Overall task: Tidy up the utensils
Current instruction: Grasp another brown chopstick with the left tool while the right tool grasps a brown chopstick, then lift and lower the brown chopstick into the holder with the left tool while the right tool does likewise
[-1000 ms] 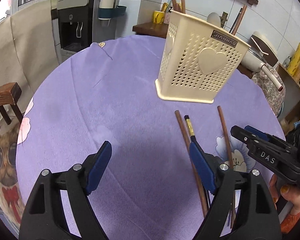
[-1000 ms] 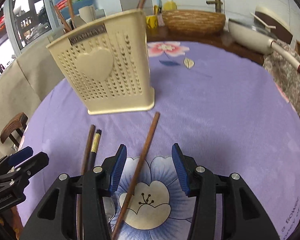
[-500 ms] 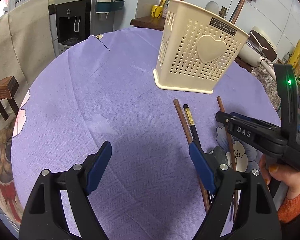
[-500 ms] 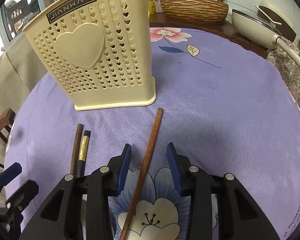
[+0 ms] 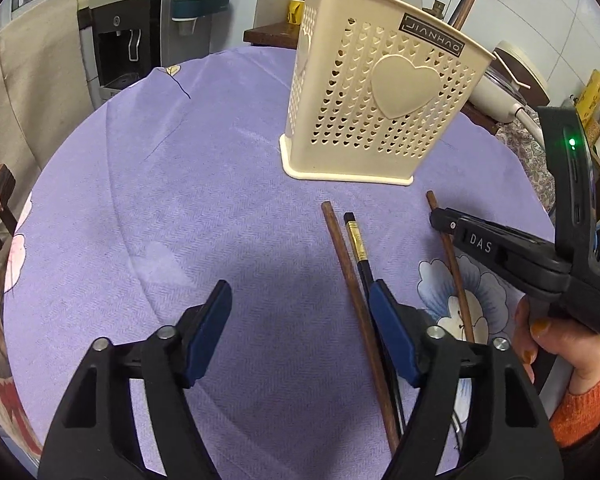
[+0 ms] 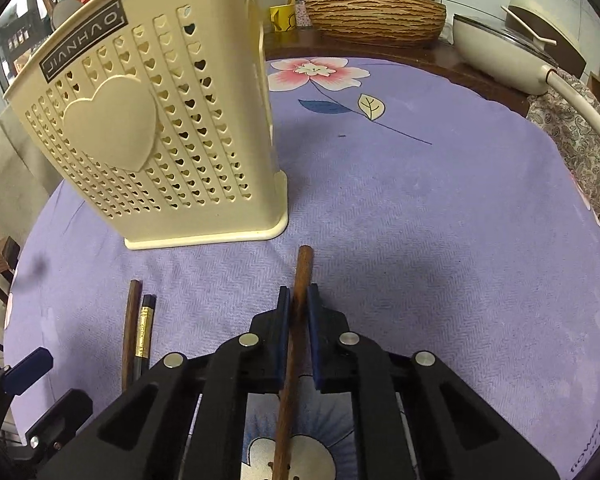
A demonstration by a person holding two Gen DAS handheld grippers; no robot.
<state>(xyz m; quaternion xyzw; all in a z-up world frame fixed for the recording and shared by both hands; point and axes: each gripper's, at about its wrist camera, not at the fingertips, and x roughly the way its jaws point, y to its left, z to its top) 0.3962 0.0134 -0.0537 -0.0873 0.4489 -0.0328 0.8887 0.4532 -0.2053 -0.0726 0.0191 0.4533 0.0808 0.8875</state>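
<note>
Purple cloth (image 6: pixel 440 240) printed with flowers covers the round table, and a cream holder (image 6: pixel 152 128) with heart-shaped holes stands near its middle, a few brown sticks poking out of its top in the left wrist view. Behind the table's far edge sit a woven basket (image 6: pixel 374 12) and a cream pan (image 6: pixel 500 56). On the cloth in front of the holder lie three chopsticks. The right gripper (image 6: pixel 299 300) has its blue pads pressed close around a brown chopstick (image 6: pixel 302 272), whose tip points toward the holder's base corner. Toward the table's left side, another brown chopstick (image 5: pixel 348 264) and a black chopstick (image 5: pixel 358 240) with a gold band lie side by side. The left gripper (image 5: pixel 300 320) is spread wide above the bare cloth, just beside that pair.
</note>
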